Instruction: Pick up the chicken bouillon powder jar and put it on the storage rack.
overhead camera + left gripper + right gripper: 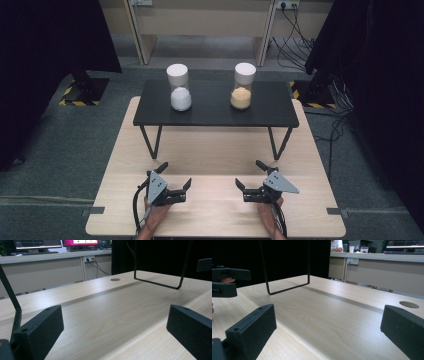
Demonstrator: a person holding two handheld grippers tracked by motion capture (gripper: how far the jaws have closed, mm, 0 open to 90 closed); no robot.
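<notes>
I hold my left hand-held gripper [176,176] and my right hand-held gripper [249,178] low over the near part of the pale wooden desk [215,210], each with its black jaws spread wide and nothing between them; the two face inward toward each other, with bare wood between; in the left gripper view the jaws stand far apart over the grain, and in the right gripper view likewise, with my other hand-held gripper [227,281] off to the left.

I judge this to be the very start of the work; nothing is grasped yet, and the reach has not begun.

Ahead of both hand-held grippers, well apart from them, stands a low black rectangular shelf on thin wire legs [215,112]; on its top, ahead of my left, sits a clear hourglass-shaped jar with a white cap and white powder in its lower bulb [179,88]; ahead of my right sits a matching clear jar with a white cap and yellowish granules [243,86]; both stand upright, apart from each other.

The next move, I think, calls for lifting each hand-held gripper above the shelf top and forward, jaws kept wide, to close around a jar's narrow waist; the glass looks smooth and top-heavy, so a level, centred grip seems wise.
</notes>
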